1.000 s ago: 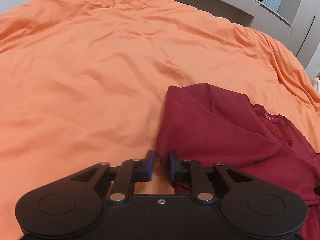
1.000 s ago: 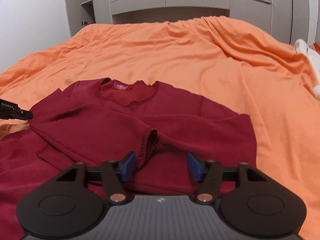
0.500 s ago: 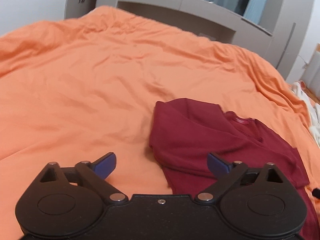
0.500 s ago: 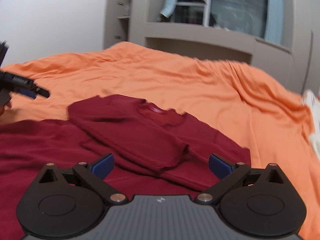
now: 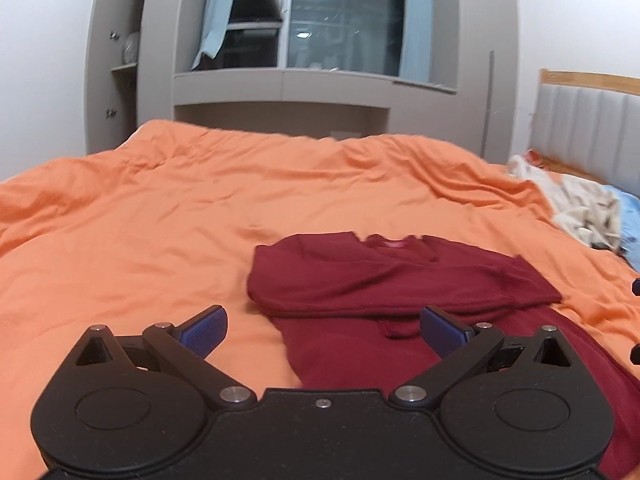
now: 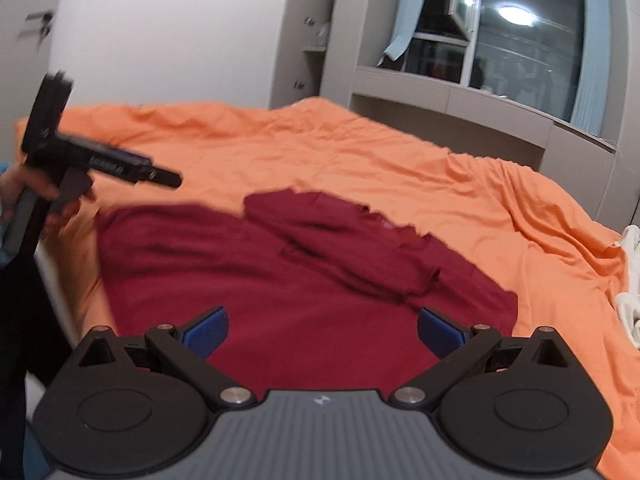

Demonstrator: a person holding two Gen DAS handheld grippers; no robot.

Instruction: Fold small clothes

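A dark red long-sleeved top (image 5: 400, 276) lies on the orange duvet (image 5: 140, 220), both sleeves folded across its chest and the neck label facing away. My left gripper (image 5: 322, 320) hovers above the top's near left edge; its jaws are opening and hold nothing. My right gripper (image 6: 322, 320) hangs open over the lower body of the top (image 6: 280, 280), with no cloth between its blue pads (image 6: 206, 330). The right wrist view also shows the left gripper (image 6: 168, 178) from the side, held by a hand (image 6: 32, 184) above the bed's left edge.
A heap of pale clothes (image 5: 580, 208) lies at the right of the bed by a padded headboard (image 5: 592, 120). Behind the bed stands a grey cabinet unit (image 5: 280, 92) with a dark window. Orange duvet stretches wide to the left and beyond the top.
Both grippers let go of the sleeves, opened wide, and drew back and up from the top. The sleeves now lie folded across the chest.
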